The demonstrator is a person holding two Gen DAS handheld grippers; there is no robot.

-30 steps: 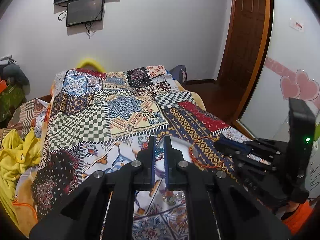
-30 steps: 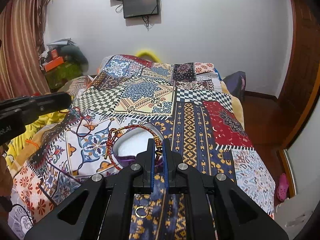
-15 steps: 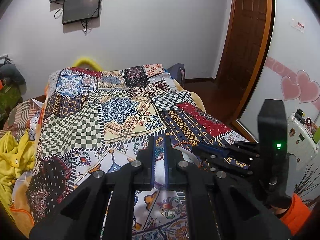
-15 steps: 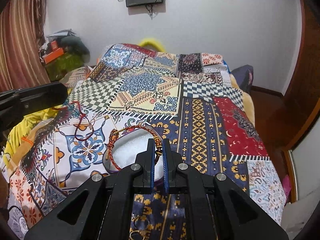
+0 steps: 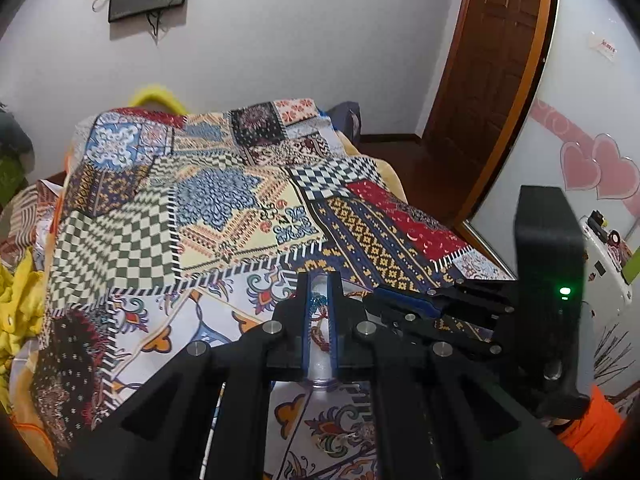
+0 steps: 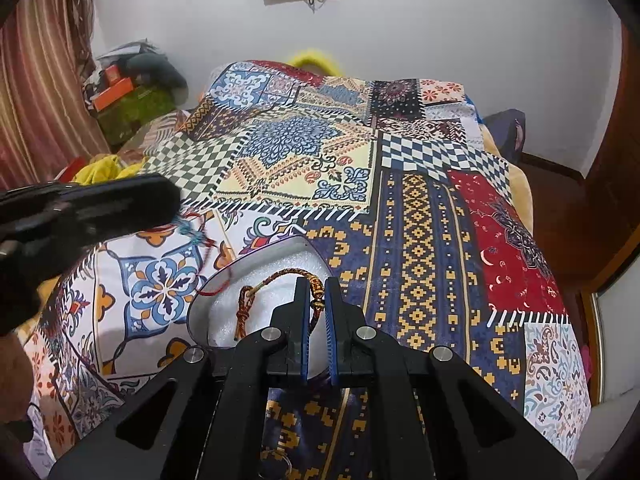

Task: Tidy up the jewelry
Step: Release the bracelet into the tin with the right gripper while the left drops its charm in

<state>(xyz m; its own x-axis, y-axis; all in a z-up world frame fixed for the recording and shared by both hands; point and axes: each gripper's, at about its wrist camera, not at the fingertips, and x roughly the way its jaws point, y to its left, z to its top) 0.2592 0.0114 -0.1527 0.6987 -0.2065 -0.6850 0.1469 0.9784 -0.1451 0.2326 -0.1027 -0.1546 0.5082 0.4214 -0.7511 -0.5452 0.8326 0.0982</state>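
Note:
A heart-shaped tin with white foam lining [image 6: 280, 258] lies on the patterned bedspread. My right gripper [image 6: 317, 286] is shut on a braided brown and gold cord bracelet [image 6: 244, 312] that hangs over the tin's foam. My left gripper [image 5: 319, 280] is shut on a red cord bracelet with teal threads [image 5: 318, 306]; in the right wrist view the left gripper [image 6: 176, 204] sits left of the tin, the red cord [image 6: 214, 266] trailing down to the tin's rim. In the left wrist view the right gripper [image 5: 380, 292] is close on the right.
The patchwork bedspread [image 6: 420, 216] covers the bed. A small metal ring [image 6: 276, 458] lies on it under my right gripper. Yellow cloth [image 5: 16, 300] is piled at the bed's left. A wooden door [image 5: 492, 80] and a white wall stand to the right.
Both grippers have moved forward and down towards the tin. The braided bracelet has come lower over the foam. The left gripper with the red cord has come closer to the tin.

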